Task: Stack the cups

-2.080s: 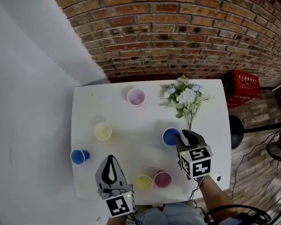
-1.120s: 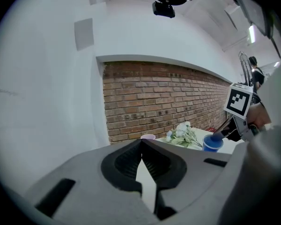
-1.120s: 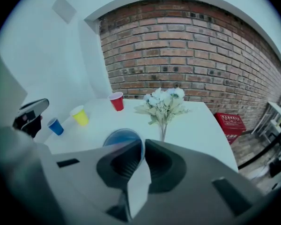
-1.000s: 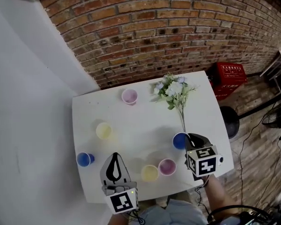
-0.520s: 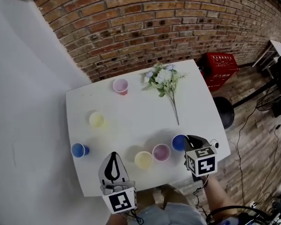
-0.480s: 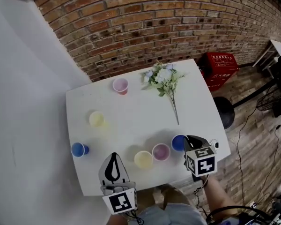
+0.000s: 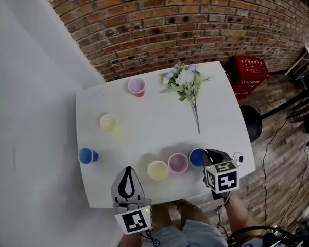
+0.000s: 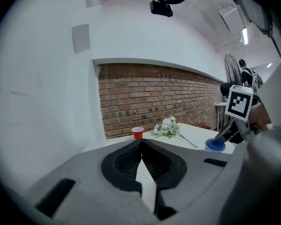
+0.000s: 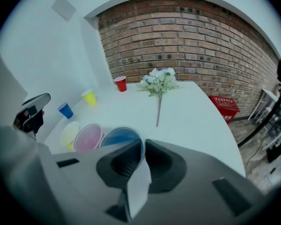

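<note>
My right gripper (image 7: 210,155) is shut on the rim of a blue cup (image 7: 197,157) near the table's front right. In the right gripper view the rim (image 9: 139,144) sits between the pads; the jaws have just eased open slightly and still pinch it. The cup is just right of a pink cup (image 7: 178,163) and a yellow cup (image 7: 157,170), the three in a row. My left gripper (image 7: 127,171) is shut and empty at the front edge. Farther off stand a blue cup (image 7: 86,155), a yellow cup (image 7: 108,122) and a red cup (image 7: 136,86).
A bunch of artificial flowers (image 7: 187,81) lies at the back right of the white table (image 7: 144,133). A brick wall runs behind the table, a white wall to its left. A red crate (image 7: 250,71) and a stool (image 7: 251,122) stand on the floor to the right.
The right gripper has brought the blue cup toward the table's front edge, from behind the pink cup to beside it. The left gripper has drawn back toward the front edge.
</note>
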`<action>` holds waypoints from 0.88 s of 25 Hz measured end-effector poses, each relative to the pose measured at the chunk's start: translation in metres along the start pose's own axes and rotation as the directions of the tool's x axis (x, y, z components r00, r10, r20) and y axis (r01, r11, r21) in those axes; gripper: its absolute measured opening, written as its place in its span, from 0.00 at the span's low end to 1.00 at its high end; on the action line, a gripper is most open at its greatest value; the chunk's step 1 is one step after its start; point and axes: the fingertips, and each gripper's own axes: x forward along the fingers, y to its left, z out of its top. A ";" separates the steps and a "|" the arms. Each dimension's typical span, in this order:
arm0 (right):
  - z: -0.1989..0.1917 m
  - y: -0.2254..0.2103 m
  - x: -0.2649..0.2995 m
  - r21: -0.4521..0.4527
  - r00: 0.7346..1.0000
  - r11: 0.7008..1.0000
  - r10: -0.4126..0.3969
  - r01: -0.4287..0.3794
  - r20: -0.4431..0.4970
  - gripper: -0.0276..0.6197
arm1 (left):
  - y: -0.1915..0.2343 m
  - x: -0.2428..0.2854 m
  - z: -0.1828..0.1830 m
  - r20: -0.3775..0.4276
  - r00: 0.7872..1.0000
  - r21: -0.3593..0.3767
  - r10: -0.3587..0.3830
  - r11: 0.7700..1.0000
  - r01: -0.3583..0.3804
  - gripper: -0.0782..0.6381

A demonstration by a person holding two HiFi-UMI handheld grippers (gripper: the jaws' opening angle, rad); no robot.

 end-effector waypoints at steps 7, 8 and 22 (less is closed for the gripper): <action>-0.004 0.001 0.003 -0.009 1.000 1.000 0.020 -0.020 -0.019 0.13 | 0.000 0.006 0.000 0.001 1.000 -0.005 0.000 1.000 0.000 0.12; -0.004 0.002 0.003 -0.010 1.000 1.000 0.020 -0.021 -0.019 0.13 | 0.000 0.006 0.000 0.002 1.000 -0.007 0.001 1.000 -0.001 0.12; 0.004 0.001 -0.005 0.004 0.999 1.000 0.018 -0.018 0.051 0.21 | 0.000 0.003 0.002 0.001 1.000 -0.004 -0.006 1.000 0.006 0.12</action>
